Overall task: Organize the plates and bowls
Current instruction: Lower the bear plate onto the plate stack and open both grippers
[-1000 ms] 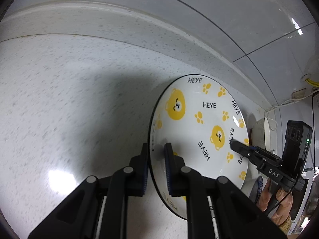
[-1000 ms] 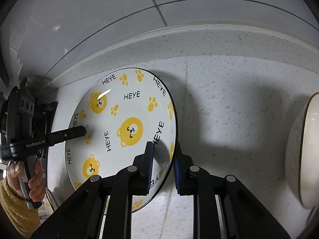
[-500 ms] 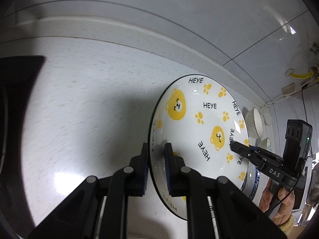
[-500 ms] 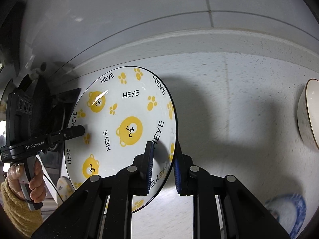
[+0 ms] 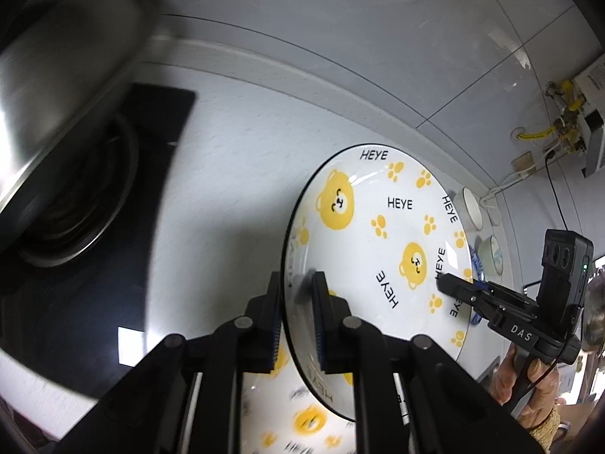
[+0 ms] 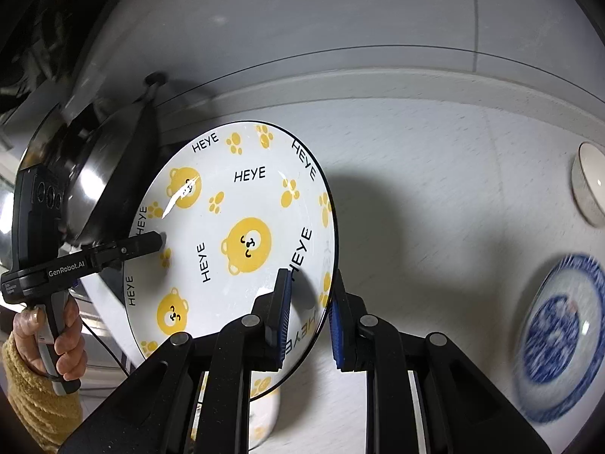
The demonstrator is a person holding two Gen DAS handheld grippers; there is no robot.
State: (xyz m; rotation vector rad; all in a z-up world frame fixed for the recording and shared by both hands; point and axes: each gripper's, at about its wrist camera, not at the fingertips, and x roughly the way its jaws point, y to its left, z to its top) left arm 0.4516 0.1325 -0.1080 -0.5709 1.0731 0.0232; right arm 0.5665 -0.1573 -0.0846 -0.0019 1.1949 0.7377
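Note:
A white plate with yellow bears and "HEYE" lettering (image 5: 382,234) is held in the air above the counter by both grippers. My left gripper (image 5: 297,302) is shut on its left rim. My right gripper (image 6: 310,302) is shut on its right rim (image 6: 329,227). The plate also shows in the right wrist view (image 6: 227,234). A second plate of the same pattern (image 5: 298,416) lies on the counter below it; its edge shows in the right wrist view (image 6: 264,408).
A steel wok (image 5: 64,75) sits on a black stove (image 5: 94,246) at the left. A white bowl (image 6: 588,185) and a blue-patterned plate (image 6: 563,340) lie on the speckled counter (image 6: 435,227) at the right. Small bowls (image 5: 469,208) stand near the tiled wall.
Both grippers have carried the bear plate to the left toward the stove. The wok and the second bear plate have come into view, and the blue plate shows more fully.

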